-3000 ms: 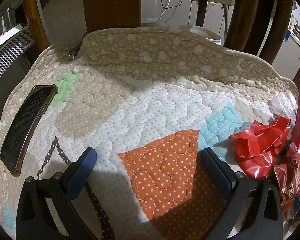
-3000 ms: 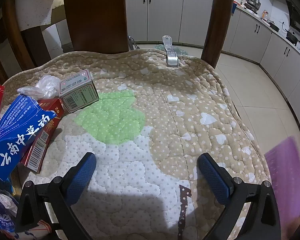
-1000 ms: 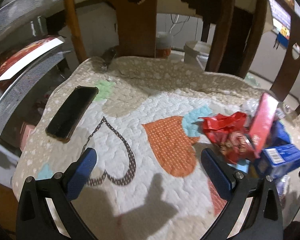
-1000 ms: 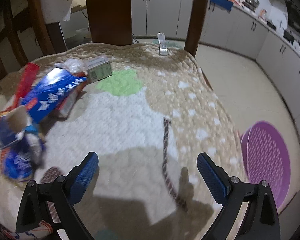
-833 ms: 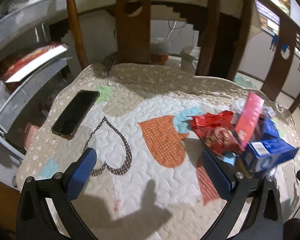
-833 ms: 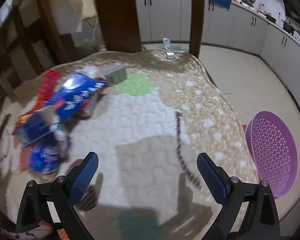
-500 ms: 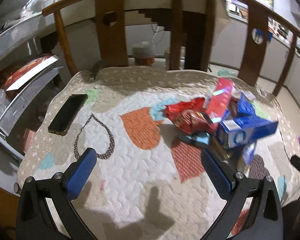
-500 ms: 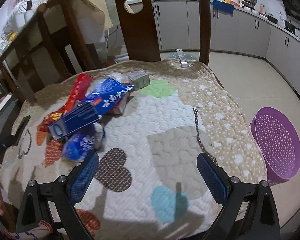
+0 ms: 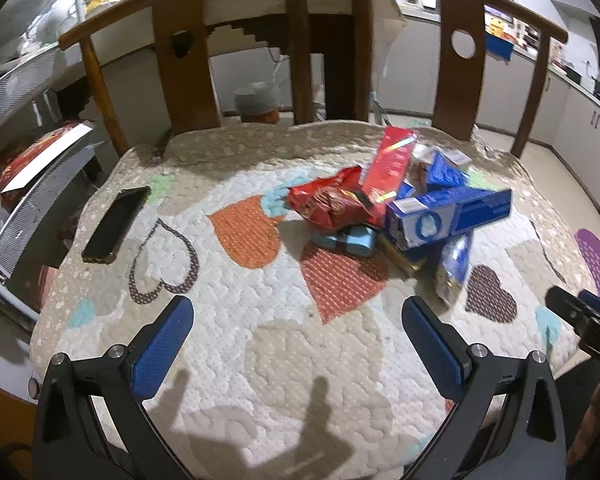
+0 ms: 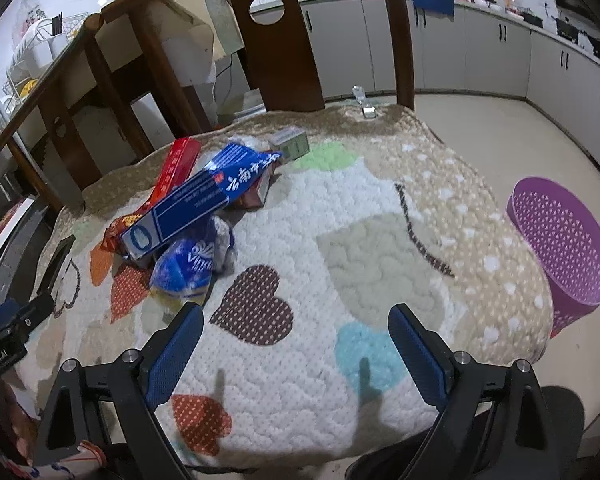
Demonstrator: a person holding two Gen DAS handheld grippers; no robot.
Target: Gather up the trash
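Observation:
A heap of trash lies on the quilted chair cushion: a long blue box, a red snack bag, a tall red box, a blue tissue pack and a small light-blue pack. The right wrist view shows the same blue box, the tissue pack and a small green-white box. My left gripper hangs open above the cushion's near edge, short of the heap. My right gripper is wide, its jaws closing slightly, with nothing between them.
A purple mesh basket stands on the floor right of the chair. A black phone lies on the cushion's left side. The wooden chair back rises behind the heap. A wire rack stands to the left.
Both grippers have drawn back and up from the cushion, so the whole heap and cushion now show. The purple basket has come into view. Nothing was taken hold of.

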